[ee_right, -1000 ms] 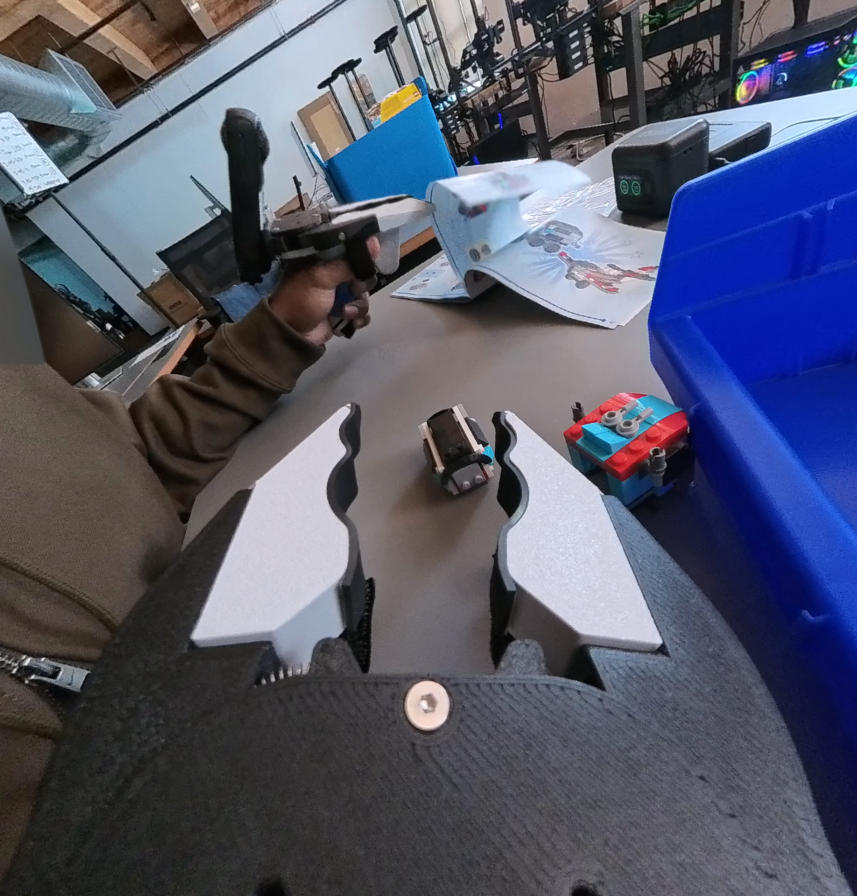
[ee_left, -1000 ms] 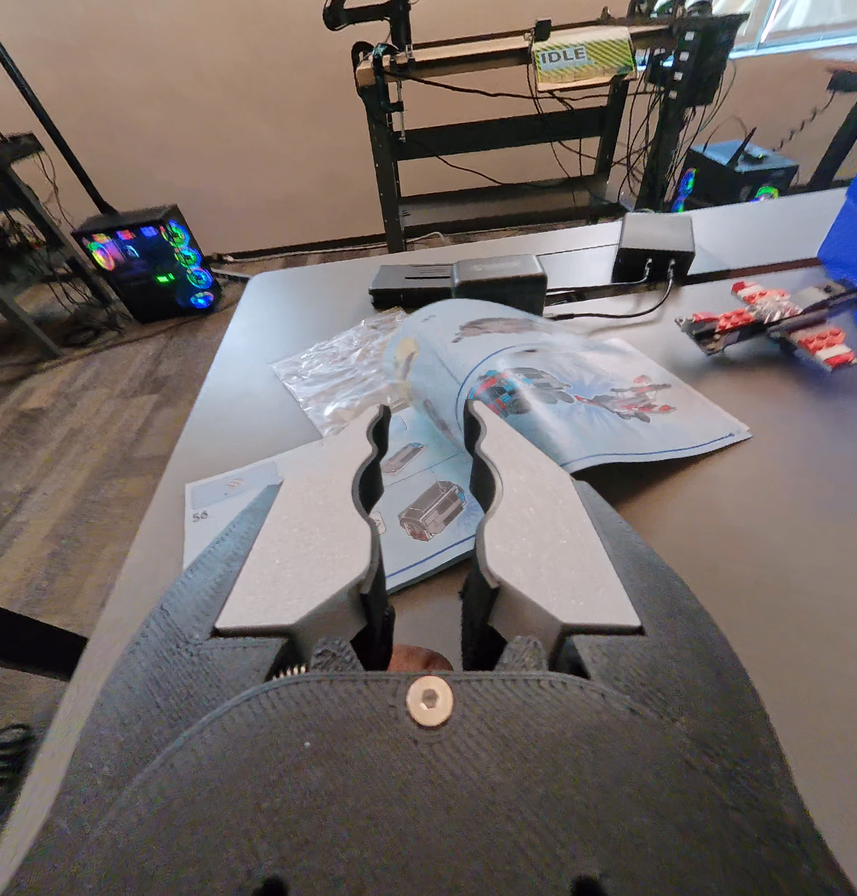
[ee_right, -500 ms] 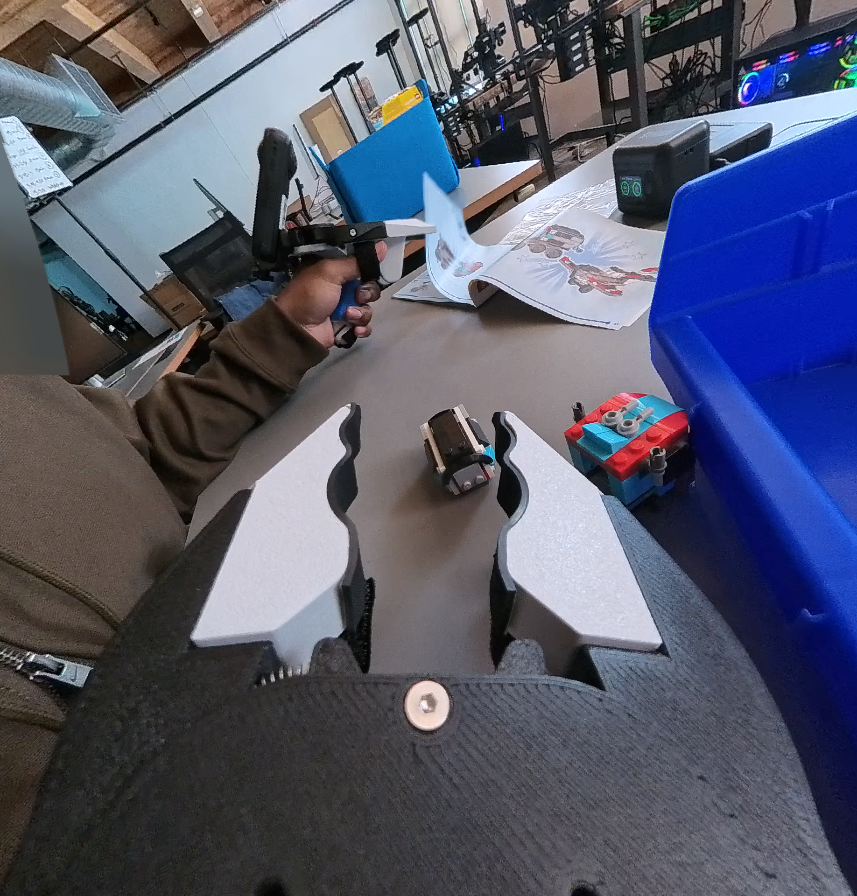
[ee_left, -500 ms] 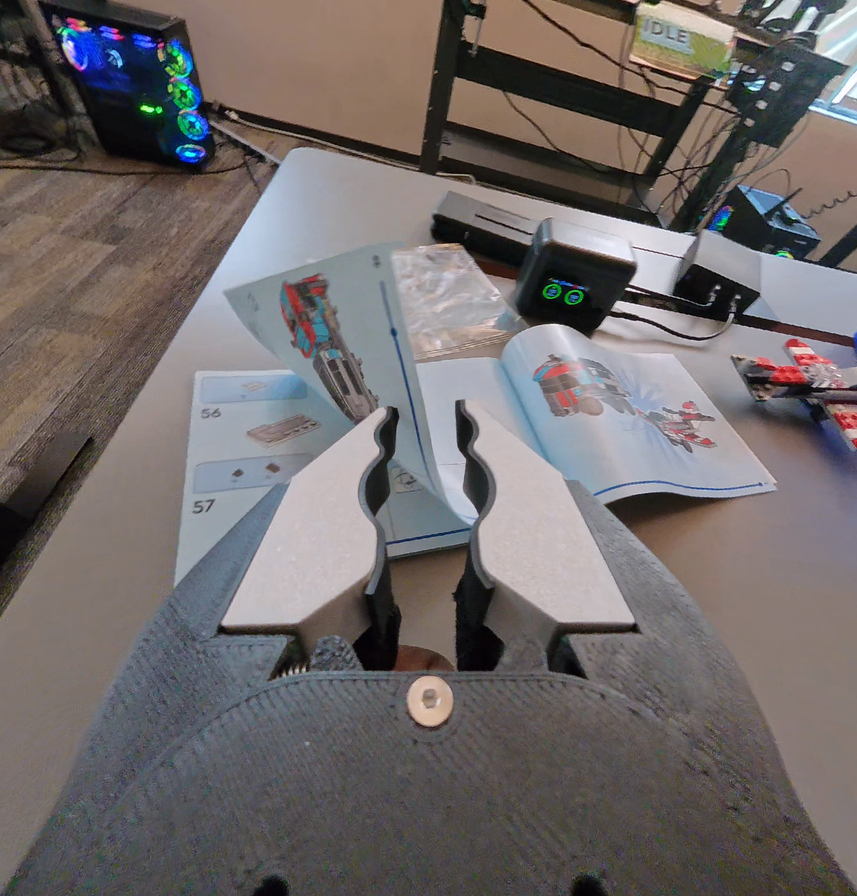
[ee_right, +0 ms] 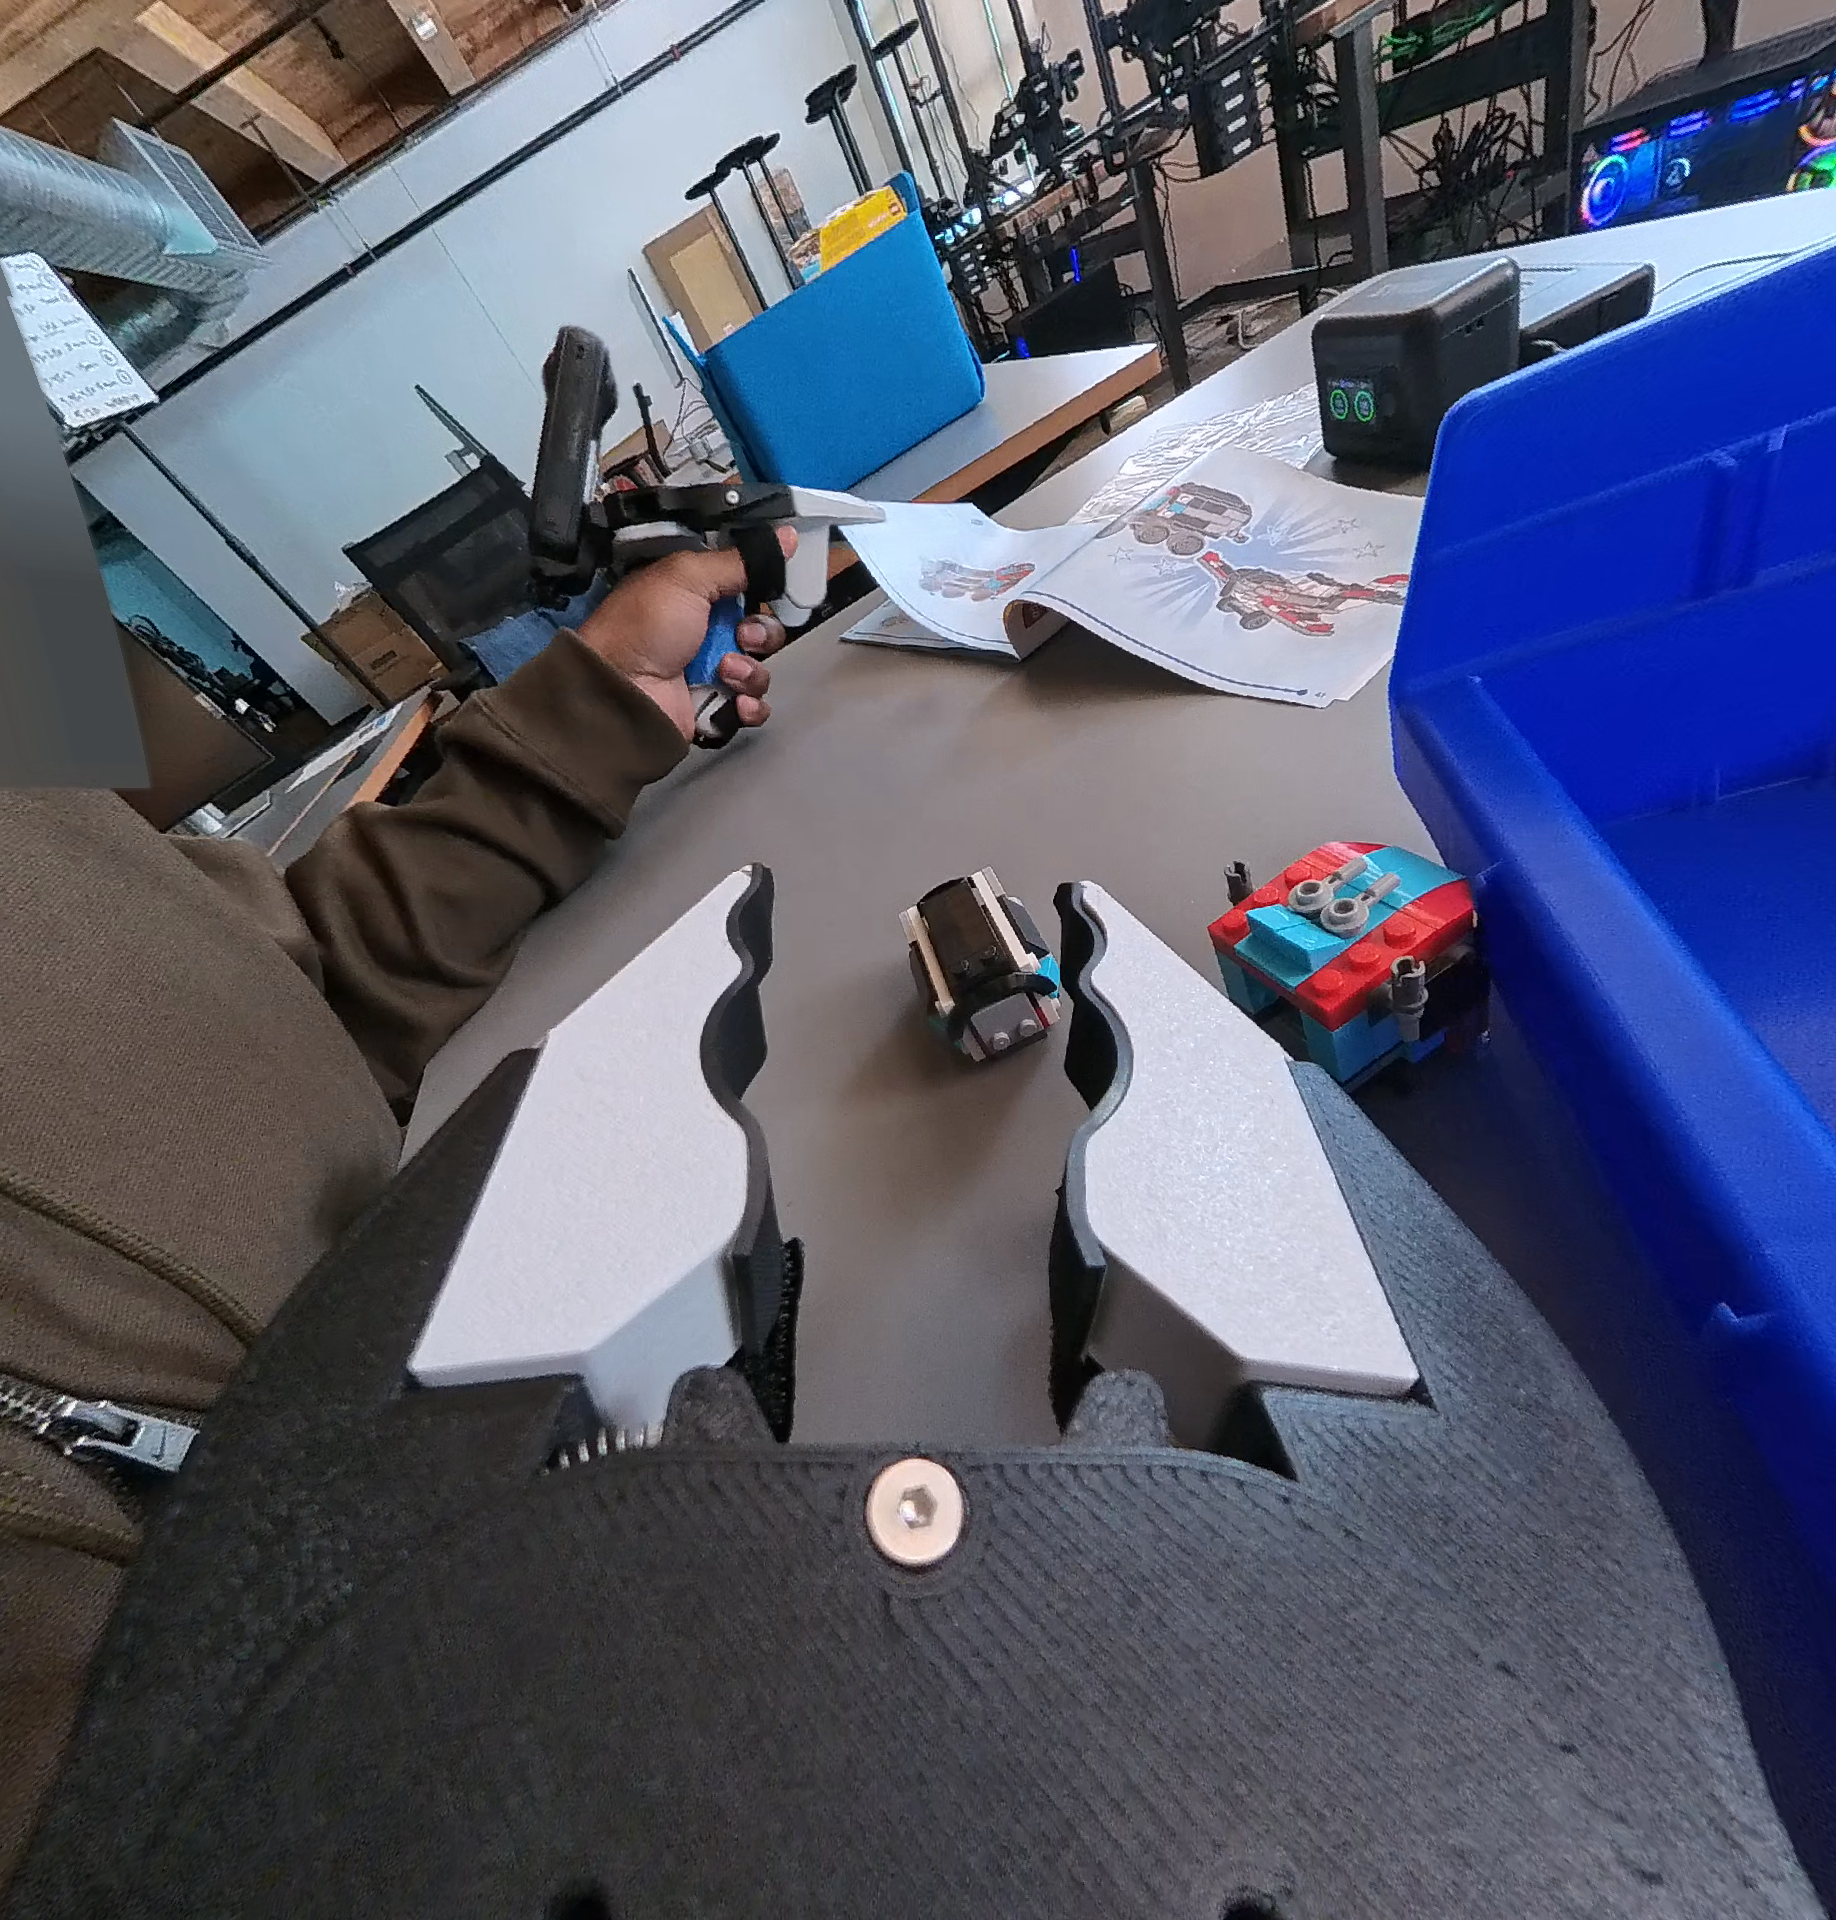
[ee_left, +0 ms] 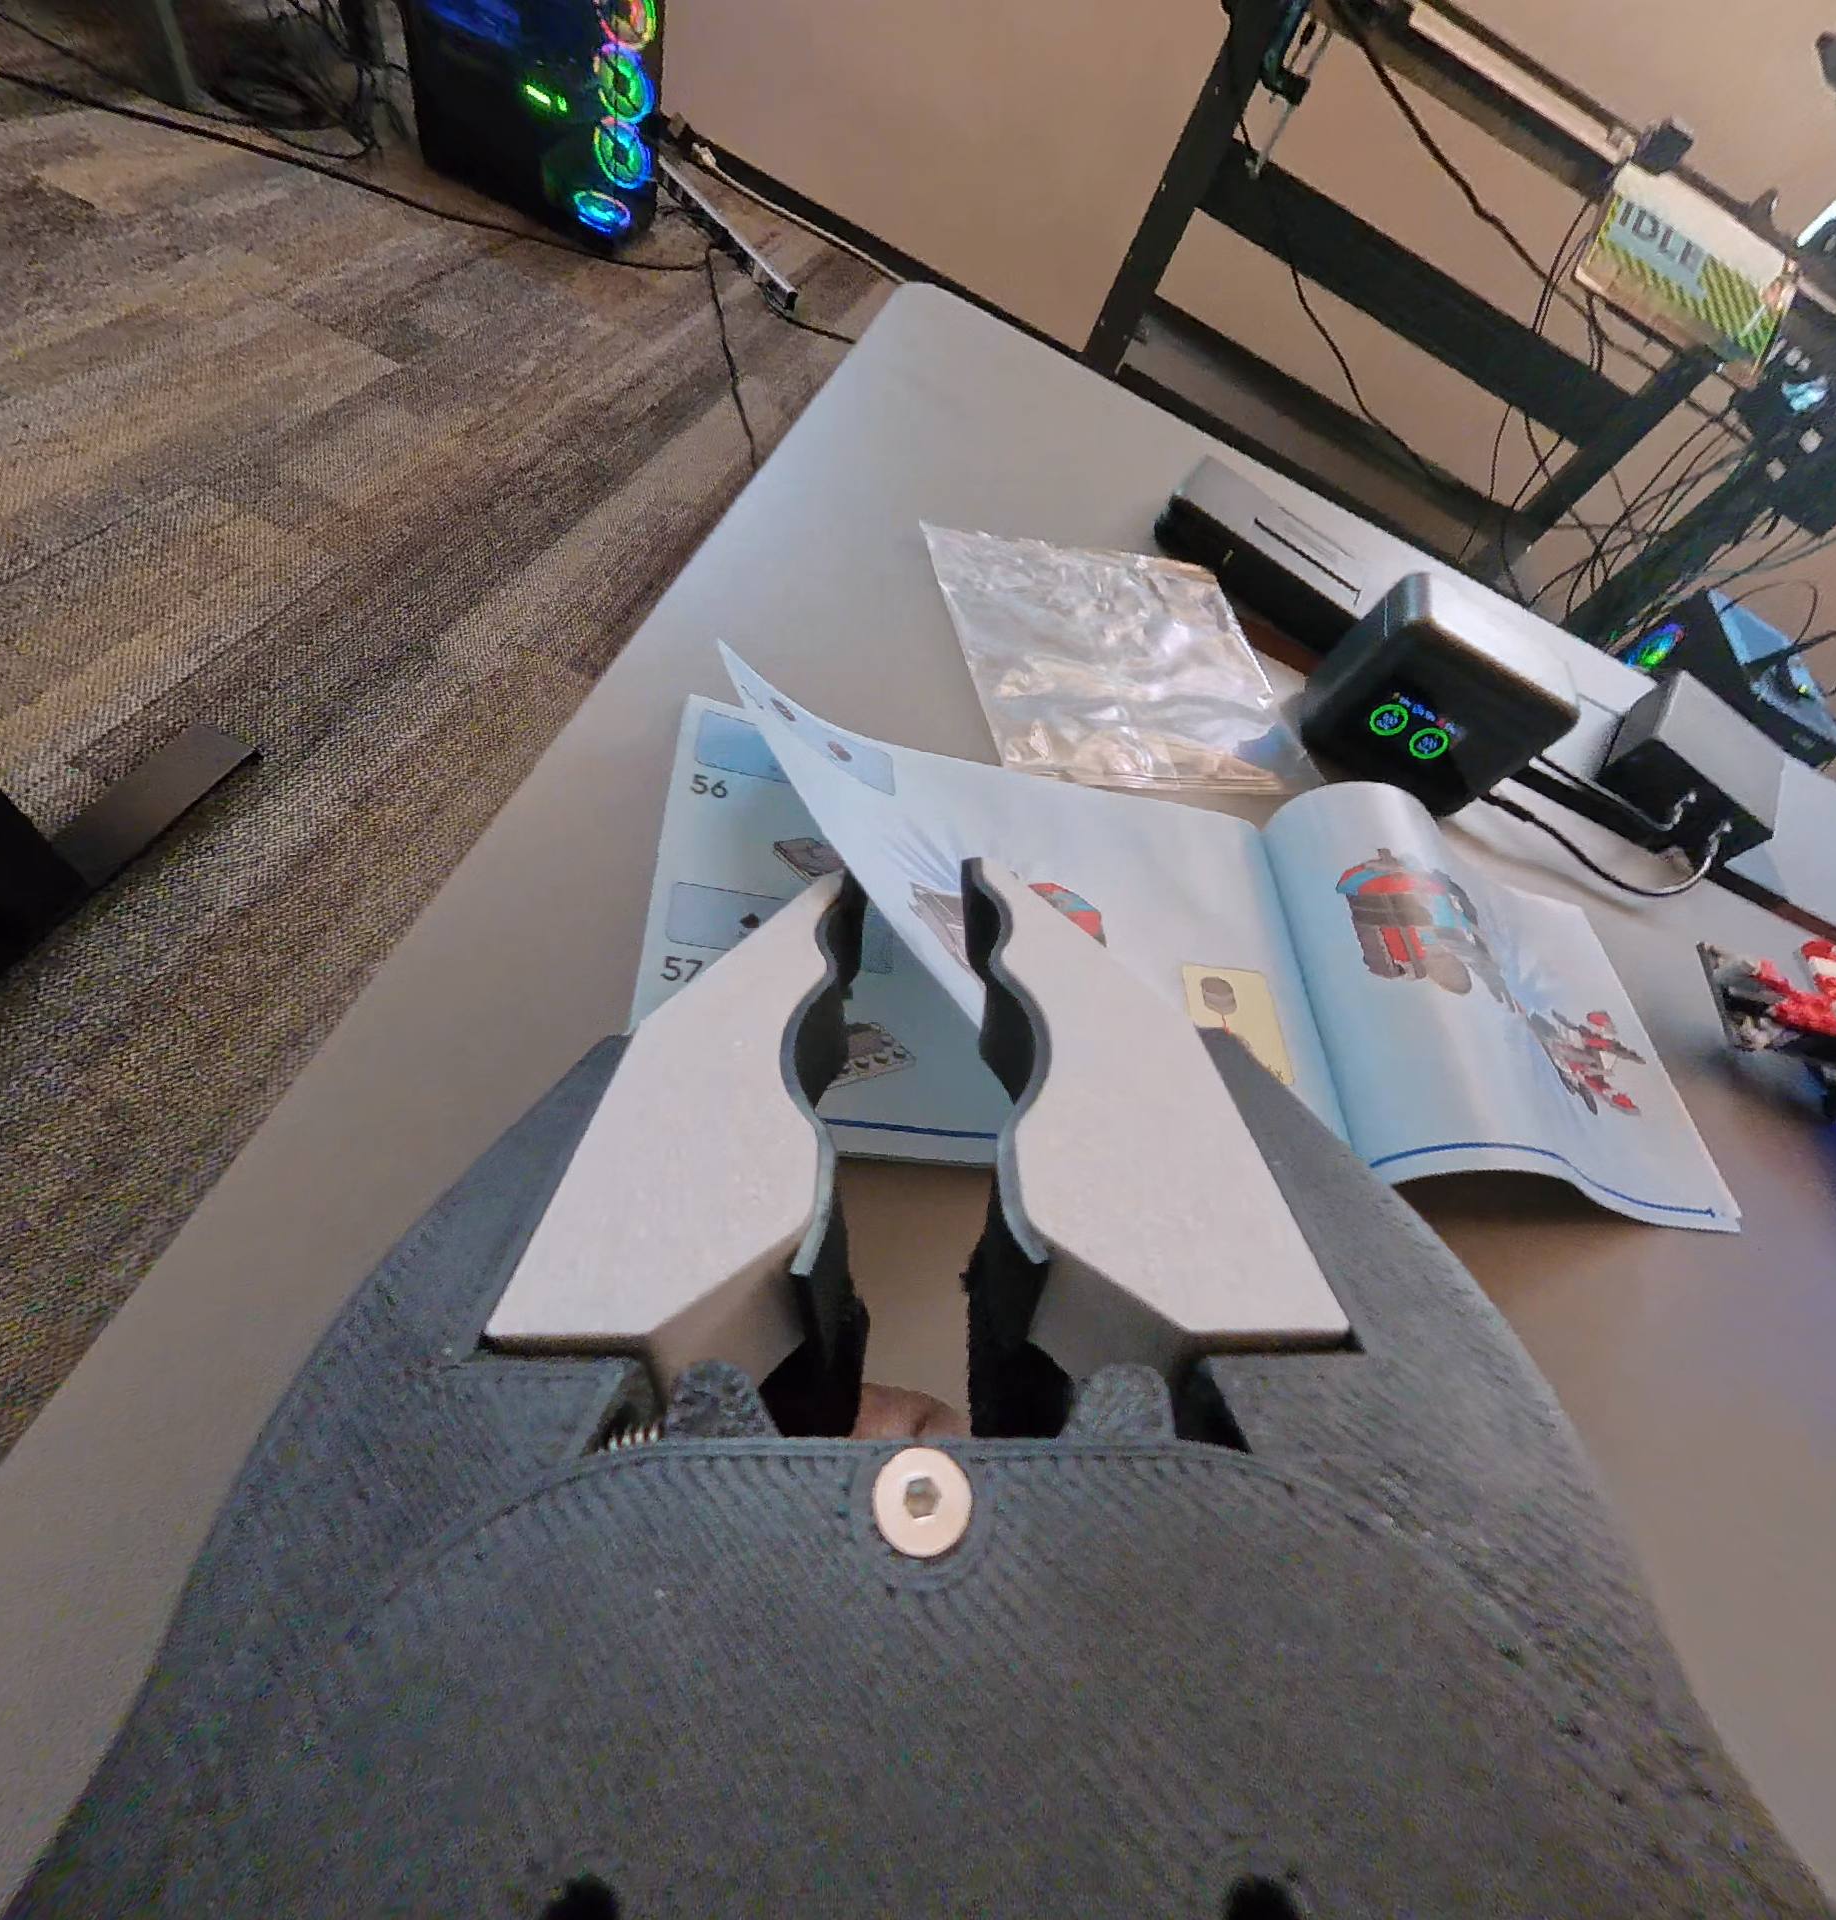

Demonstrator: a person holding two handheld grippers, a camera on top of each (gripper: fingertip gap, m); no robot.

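My table [ee_left: 997, 416] is grey and carries everything; at its right side stands a blue bin [ee_right: 1672, 623], open at the top. Farther along lies an open booklet [ee_left: 1465, 1039] with pale blue pages, and past it a clear bag [ee_left: 1101, 644] and a black box [ee_left: 1433, 696] with two green rings lit on its face. My left gripper [ee_left: 906, 883] is over the booklet's near left corner, jaws narrowly apart, with one lifted page [ee_left: 872, 810] slanting up between the fingertips; I cannot tell whether the pads press on it. From the right wrist view, that gripper's tip meets the raised page edge, held in my left hand [ee_right: 685, 623]. My right gripper [ee_right: 914, 883] hangs low over the table with its jaws wide apart and nothing clamped. A small black and white brick piece [ee_right: 981, 961] lies on the table between its fingertips, nearer the right finger, clear of the pads. Just right of that finger sits a red and teal brick block [ee_right: 1340, 956], close against the bin. A red and white brick model [ee_left: 1807, 1008] lies beyond the booklet's right page.
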